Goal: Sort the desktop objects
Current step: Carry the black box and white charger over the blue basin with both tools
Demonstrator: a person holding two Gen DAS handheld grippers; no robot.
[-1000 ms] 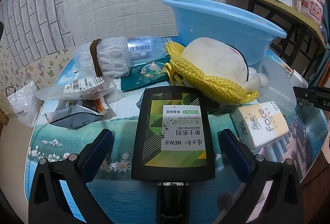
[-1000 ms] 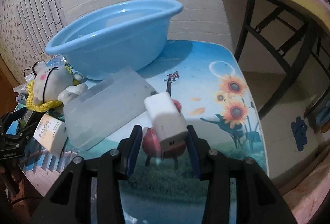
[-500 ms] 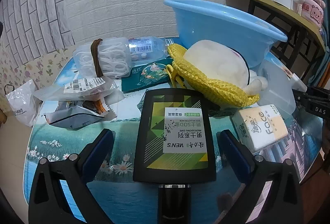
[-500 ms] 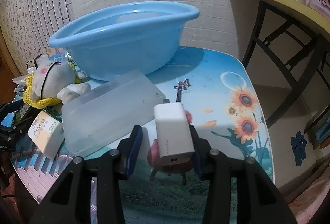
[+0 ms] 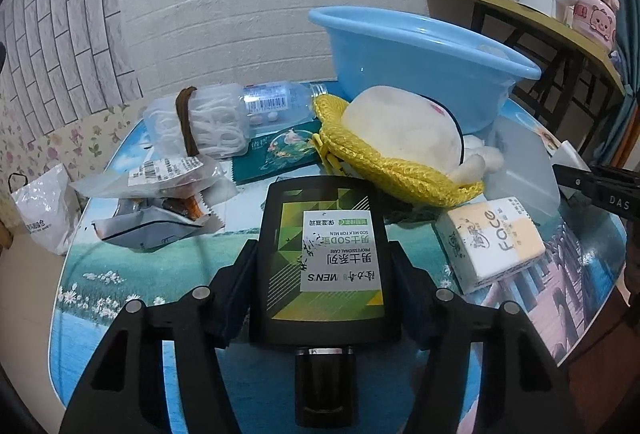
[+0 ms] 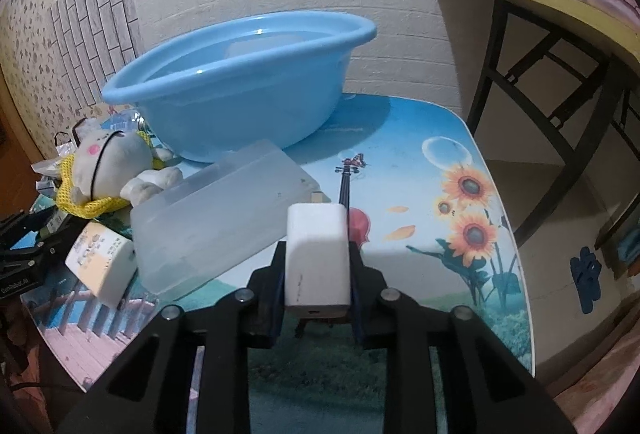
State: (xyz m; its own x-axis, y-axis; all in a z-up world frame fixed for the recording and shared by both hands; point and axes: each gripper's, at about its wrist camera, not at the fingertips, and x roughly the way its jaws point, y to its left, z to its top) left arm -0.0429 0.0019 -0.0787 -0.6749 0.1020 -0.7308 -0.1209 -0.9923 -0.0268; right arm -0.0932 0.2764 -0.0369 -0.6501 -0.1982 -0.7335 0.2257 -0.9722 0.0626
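In the left wrist view my left gripper (image 5: 322, 248) has its jaws closing on a black box with a green and white label (image 5: 324, 230), which lies flat on the picture-print table; both fingers touch the box's long sides. In the right wrist view my right gripper (image 6: 316, 250) has its jaws closing on a white charger block (image 6: 316, 254), and the pads press its two sides. A light blue basin (image 6: 240, 86) stands behind, against the wall.
A plush toy in yellow netting (image 5: 400, 138), a tissue pack (image 5: 492, 242) and a translucent plastic box (image 6: 224, 214) lie between the grippers. A bottle (image 5: 272, 102), a bag of white cotton items (image 5: 208, 126) and snack packets (image 5: 160, 178) crowd the back left. A shelf (image 6: 520, 6) stands on the right.
The left gripper's wide-open fingers have come in against the black box's sides. The right gripper's fingers have closed onto the white charger, which now sits straight between them.
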